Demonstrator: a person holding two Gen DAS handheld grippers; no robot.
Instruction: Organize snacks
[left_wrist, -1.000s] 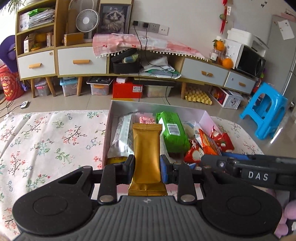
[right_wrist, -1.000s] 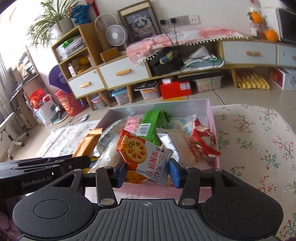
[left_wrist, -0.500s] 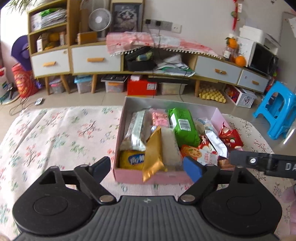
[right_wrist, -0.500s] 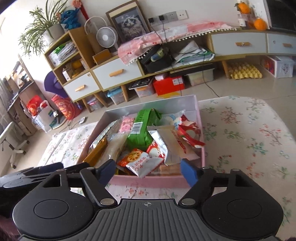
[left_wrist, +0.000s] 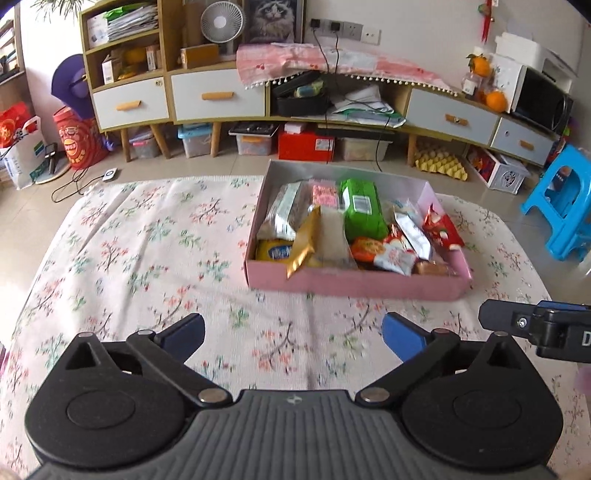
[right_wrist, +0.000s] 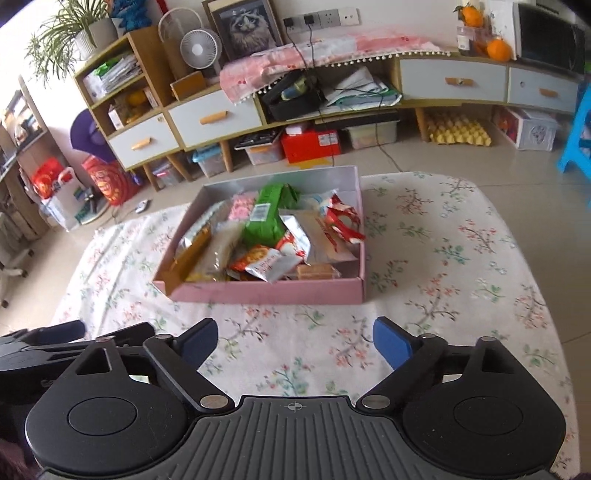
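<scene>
A pink box (left_wrist: 354, 282) (right_wrist: 266, 291) full of snack packets stands on the floral tablecloth. A gold packet (left_wrist: 304, 242) leans on its front left wall, beside a green packet (left_wrist: 362, 210) (right_wrist: 267, 218) and an orange biscuit packet (left_wrist: 384, 251) (right_wrist: 266, 260). My left gripper (left_wrist: 291, 336) is open and empty, above the cloth in front of the box. My right gripper (right_wrist: 295, 341) is open and empty too, also short of the box. Each gripper shows at the edge of the other's view.
The floral tablecloth (left_wrist: 147, 258) (right_wrist: 443, 258) spreads left and right of the box. Beyond the table stand a long low cabinet (left_wrist: 221, 96), storage boxes on the floor and a blue stool (left_wrist: 561, 206).
Both grippers let go of their packets, the gold one and the biscuit one, which now lie in the box. Both grippers opened and pulled back from the box.
</scene>
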